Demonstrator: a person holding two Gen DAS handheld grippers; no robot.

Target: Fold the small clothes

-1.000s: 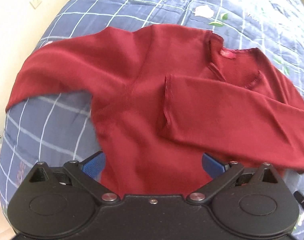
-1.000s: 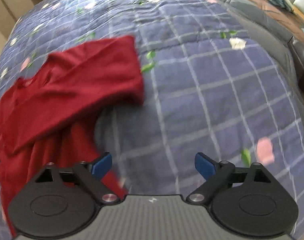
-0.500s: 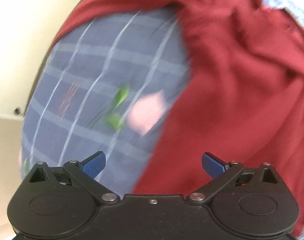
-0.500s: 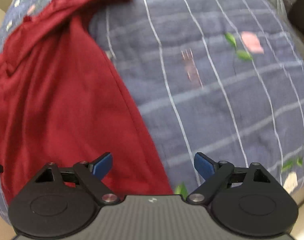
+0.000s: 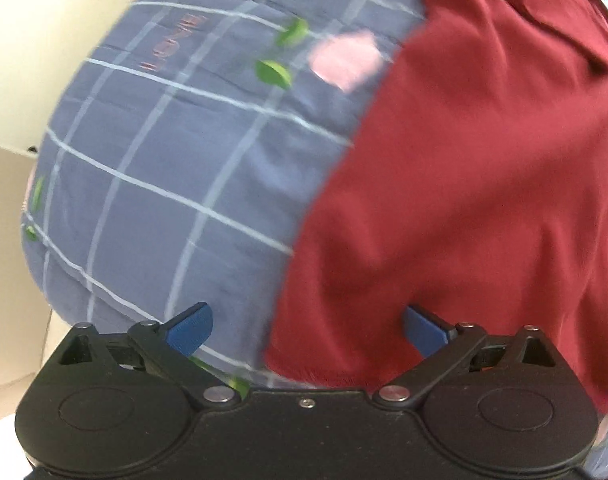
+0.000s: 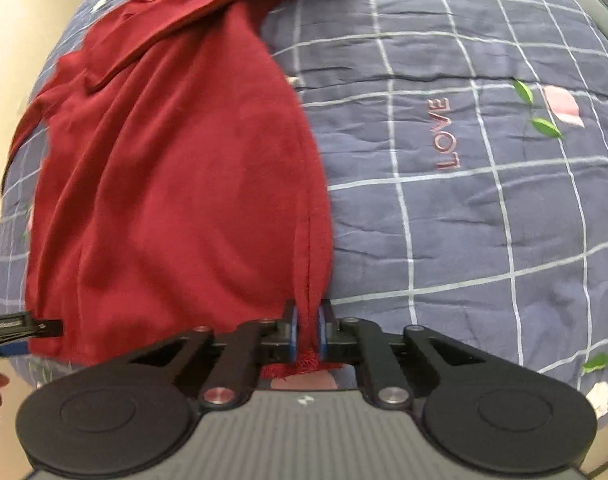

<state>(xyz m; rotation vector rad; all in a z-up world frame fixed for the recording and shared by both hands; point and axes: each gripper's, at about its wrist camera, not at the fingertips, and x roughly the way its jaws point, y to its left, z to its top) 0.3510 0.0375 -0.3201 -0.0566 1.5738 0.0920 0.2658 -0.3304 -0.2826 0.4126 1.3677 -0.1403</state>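
Gaping wide, the left gripper holds nothing; the red top's hem corner lies between its fingers on the checked quilt. Right gripper is pinched tight on the top's other hem corner.

Bed with blue plaid quilt, "LOVE" and leaf/petal prints. Red long-sleeve top lies spread directly on it, sleeve folded across.

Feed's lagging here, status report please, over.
Right gripper shut on the red top's hem corner. Left gripper open at the opposite hem corner. Top flat on the checked quilt. Nothing in the way.
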